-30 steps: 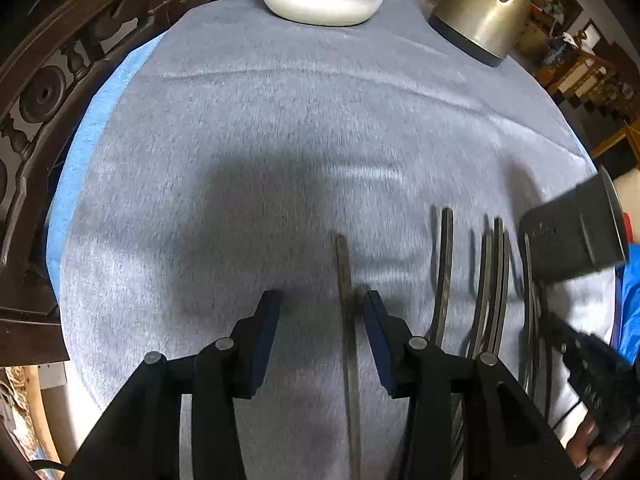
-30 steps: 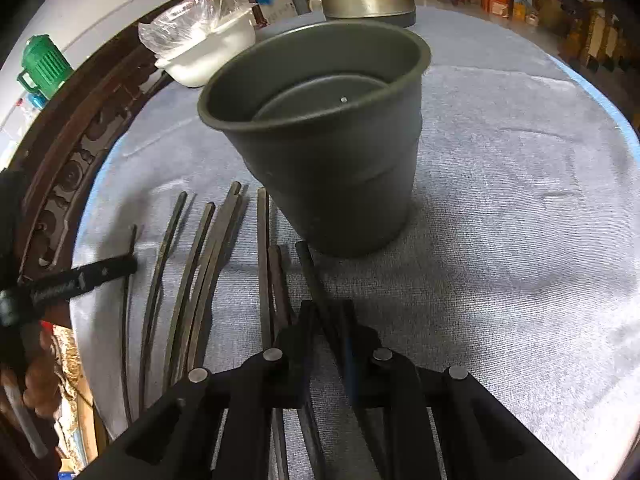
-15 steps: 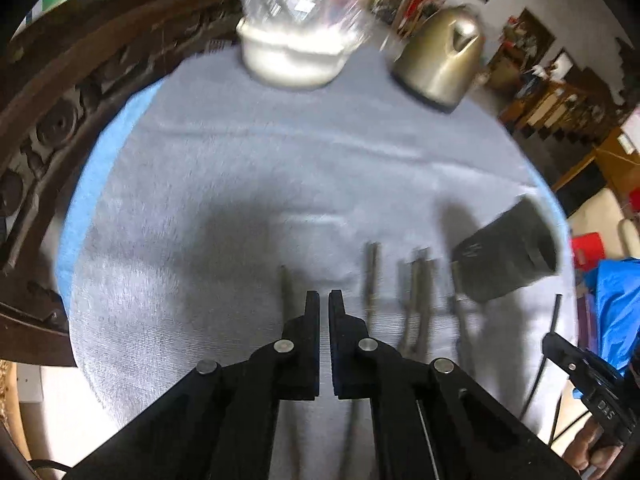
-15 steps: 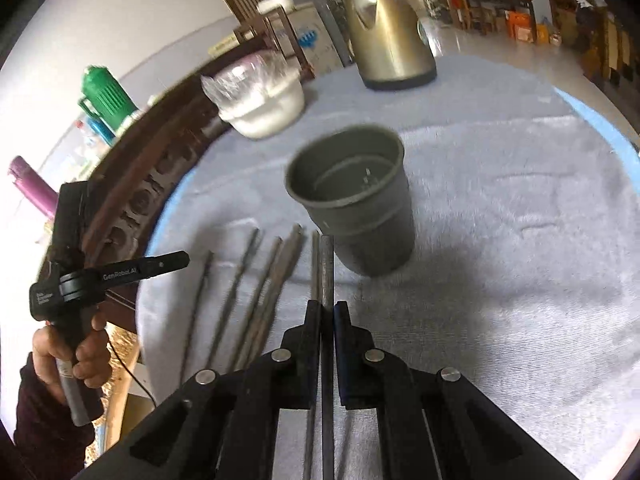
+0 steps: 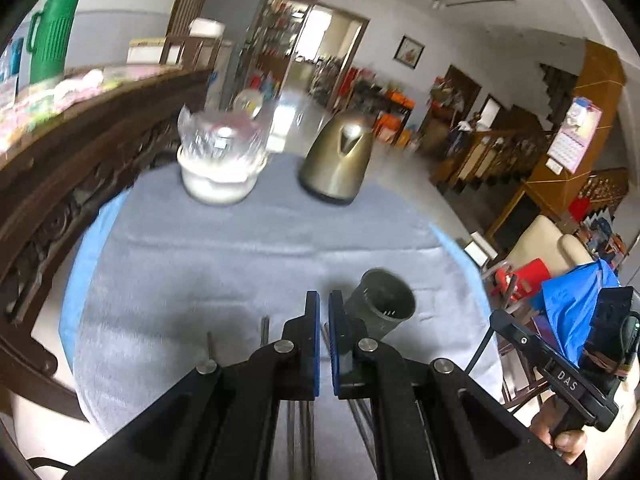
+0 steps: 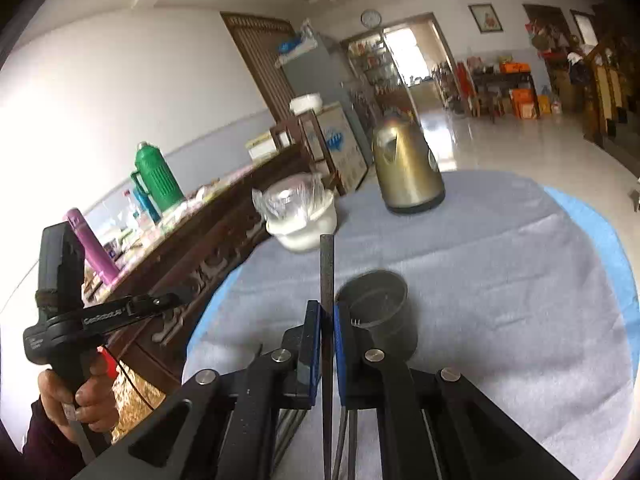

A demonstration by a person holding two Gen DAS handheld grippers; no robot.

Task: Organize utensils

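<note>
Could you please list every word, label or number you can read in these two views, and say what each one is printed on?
"DAS": white letters on the right gripper, seen from the left wrist.
White lettering on the left gripper: too blurred to read.
Small white marks inside the dark cup: too small.
Wall calendar: too blurred.

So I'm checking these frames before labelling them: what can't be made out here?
- Left gripper: jaws shut; whether a utensil is pinched is hidden between the pads in the left wrist view.
- Right gripper: the held utensil has its lower end cut off by the frame edge.
- Utensils on the cloth: mostly hidden behind gripper bodies.
- Cup: contents too blurred.
</note>
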